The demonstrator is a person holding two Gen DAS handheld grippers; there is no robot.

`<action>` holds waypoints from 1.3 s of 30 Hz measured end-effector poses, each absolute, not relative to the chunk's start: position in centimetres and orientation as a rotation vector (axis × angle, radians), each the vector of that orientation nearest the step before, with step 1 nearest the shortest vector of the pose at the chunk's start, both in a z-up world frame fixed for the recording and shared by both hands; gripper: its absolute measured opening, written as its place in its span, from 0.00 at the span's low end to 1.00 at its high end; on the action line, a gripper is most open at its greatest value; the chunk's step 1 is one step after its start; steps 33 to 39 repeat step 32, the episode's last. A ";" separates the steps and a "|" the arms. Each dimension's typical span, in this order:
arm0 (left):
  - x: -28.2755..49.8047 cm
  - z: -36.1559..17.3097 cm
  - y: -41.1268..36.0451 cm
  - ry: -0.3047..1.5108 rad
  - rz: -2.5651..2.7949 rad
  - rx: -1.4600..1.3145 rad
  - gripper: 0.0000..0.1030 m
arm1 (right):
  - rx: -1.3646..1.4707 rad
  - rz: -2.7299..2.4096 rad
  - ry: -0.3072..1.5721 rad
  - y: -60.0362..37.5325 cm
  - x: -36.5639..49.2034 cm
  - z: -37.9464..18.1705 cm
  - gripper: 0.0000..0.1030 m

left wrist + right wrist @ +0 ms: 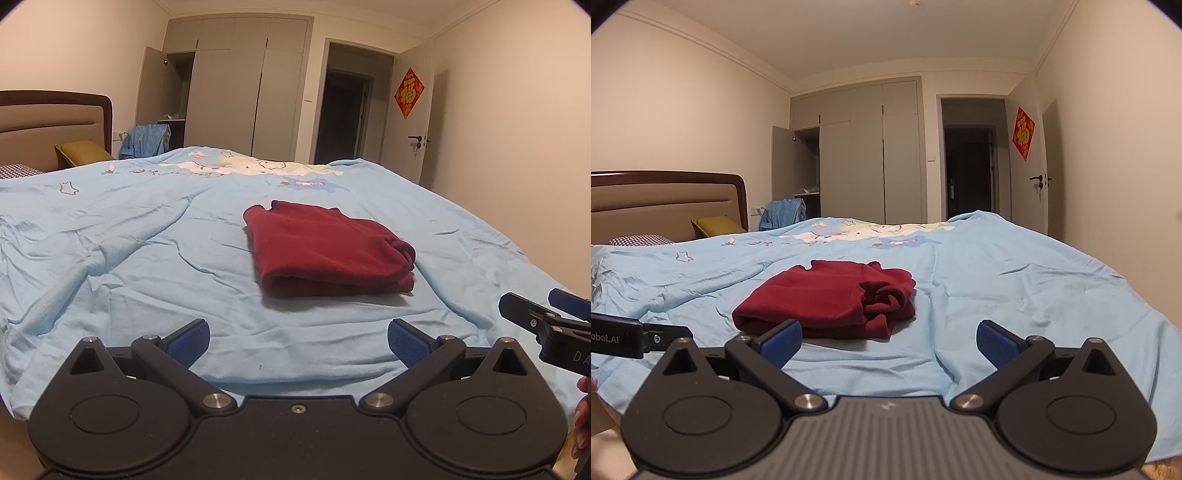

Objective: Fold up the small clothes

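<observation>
The dark red garment [328, 251], one only, is lying folded into a thick bundle on the light blue quilt [110, 240], ahead of both grippers and touching neither. In the left wrist view it is sitting just beyond the left gripper [299, 341] and a little to the right of its midline. That gripper is hovering over the near edge of the quilt with its two blue-padded fingers [190, 341] spread wide, holding nothing. To its right, the right gripper is reaching in at the picture's edge, and part of the person's hand [581, 417] is showing below it.

In the right wrist view the garment [827, 302] is lying ahead and to the left of the right gripper [888, 343], its near fold appearing just behind the left blue pad [781, 341], though whether pad and cloth are touching cannot be told. The right gripper's fingers are likewise standing wide apart and empty. The left gripper's black body is showing at the far left edge.

Beyond the grippers, on the far side of the bed, one grey wardrobe [864, 151] is standing with one door open, and farther right one red diamond decoration [1023, 133] is hanging on the open room door [1025, 184].
</observation>
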State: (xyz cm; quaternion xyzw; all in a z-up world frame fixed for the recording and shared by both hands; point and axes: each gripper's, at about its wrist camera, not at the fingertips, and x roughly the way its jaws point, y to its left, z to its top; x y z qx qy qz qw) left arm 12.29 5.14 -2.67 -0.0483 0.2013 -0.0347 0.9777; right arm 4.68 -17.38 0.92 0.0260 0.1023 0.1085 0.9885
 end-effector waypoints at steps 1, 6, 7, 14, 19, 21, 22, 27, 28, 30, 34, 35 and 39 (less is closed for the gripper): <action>12.3 -2.7 5.2 0.406 -0.071 -0.098 0.99 | 0.052 0.218 0.207 -17.4 4.7 0.9 1.00; 12.6 -2.9 5.2 0.413 -0.073 -0.098 0.99 | 0.054 0.219 0.219 -17.4 4.9 0.8 1.00; 12.7 -3.0 5.2 0.416 -0.074 -0.099 0.99 | 0.055 0.218 0.222 -17.4 4.9 0.7 1.00; 13.5 -3.6 5.1 0.450 -0.079 -0.098 0.99 | 0.062 0.220 0.248 -17.3 5.5 0.1 1.00; 14.3 -3.9 4.8 0.468 -0.035 -0.072 0.99 | 0.068 0.224 0.265 -17.3 6.1 -0.4 1.00; 14.7 -4.0 4.7 0.477 -0.005 -0.057 0.99 | 0.073 0.224 0.276 -17.4 6.4 -0.6 1.00; 14.9 -4.1 4.7 0.480 0.000 -0.053 0.99 | 0.075 0.224 0.282 -17.4 6.6 -0.8 1.00; 15.9 -4.5 4.9 0.500 -0.009 -0.064 0.99 | 0.088 0.223 0.315 -17.6 7.6 -1.4 1.00; 16.1 -4.6 4.9 0.502 -0.007 -0.060 0.99 | 0.092 0.223 0.322 -17.6 7.8 -1.6 1.00; 16.6 -4.6 4.8 0.509 0.000 -0.049 0.99 | 0.097 0.225 0.335 -17.8 8.3 -1.7 1.00; 17.2 -4.6 4.8 0.519 0.000 -0.049 0.99 | 0.106 0.226 0.347 -18.3 9.2 -1.6 1.00; 17.2 -4.6 4.8 0.519 0.000 -0.049 0.99 | 0.106 0.226 0.347 -18.3 9.2 -1.6 1.00; 17.2 -4.6 4.8 0.519 0.000 -0.049 0.99 | 0.106 0.226 0.347 -18.3 9.2 -1.6 1.00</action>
